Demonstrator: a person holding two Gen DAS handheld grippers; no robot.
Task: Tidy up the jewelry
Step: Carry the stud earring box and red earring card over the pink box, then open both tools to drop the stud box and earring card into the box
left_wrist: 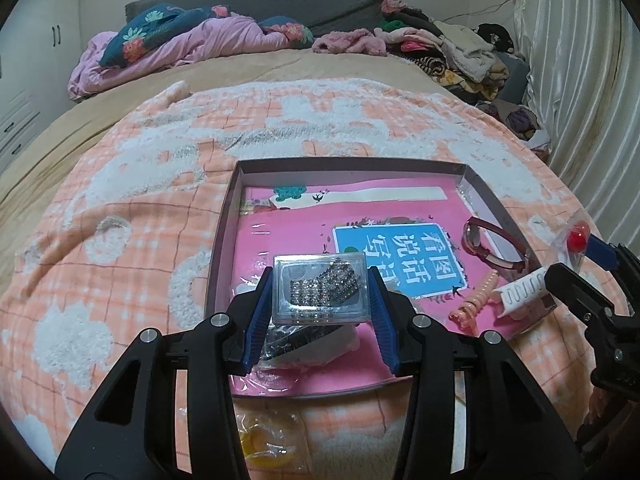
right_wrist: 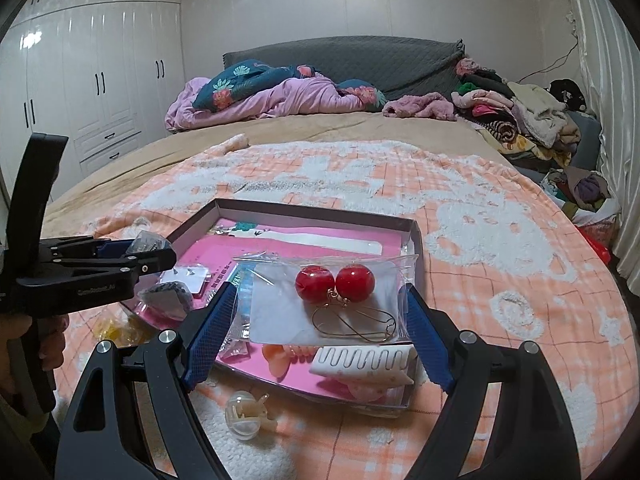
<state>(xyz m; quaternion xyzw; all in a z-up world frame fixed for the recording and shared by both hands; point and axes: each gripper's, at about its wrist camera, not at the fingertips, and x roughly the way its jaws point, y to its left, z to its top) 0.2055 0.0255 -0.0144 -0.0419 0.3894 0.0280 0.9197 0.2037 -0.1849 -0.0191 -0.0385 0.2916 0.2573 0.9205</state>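
My left gripper [left_wrist: 320, 292] is shut on a clear plastic case [left_wrist: 320, 290] of sparkly bracelets, held over the near part of the shallow box [left_wrist: 224, 216] with a pink book in it. My right gripper [right_wrist: 320, 312] is shut on a clear bag [right_wrist: 280, 308] with red ball earrings [right_wrist: 335, 280], held over the box's [right_wrist: 312, 216] right near corner. In the box lie a red-strapped watch [left_wrist: 492, 246], a peach coil hair tie [left_wrist: 476, 296] and a white hair clip [left_wrist: 520, 292]. The left gripper also shows in the right wrist view [right_wrist: 156, 258].
The box sits on a peach-and-white blanket [left_wrist: 120, 200] on a bed. A bag with yellow items [left_wrist: 268, 440] and a pale claw clip [right_wrist: 246, 412] lie on the blanket in front of the box. Bedding and clothes [right_wrist: 520, 116] are piled at the headboard end.
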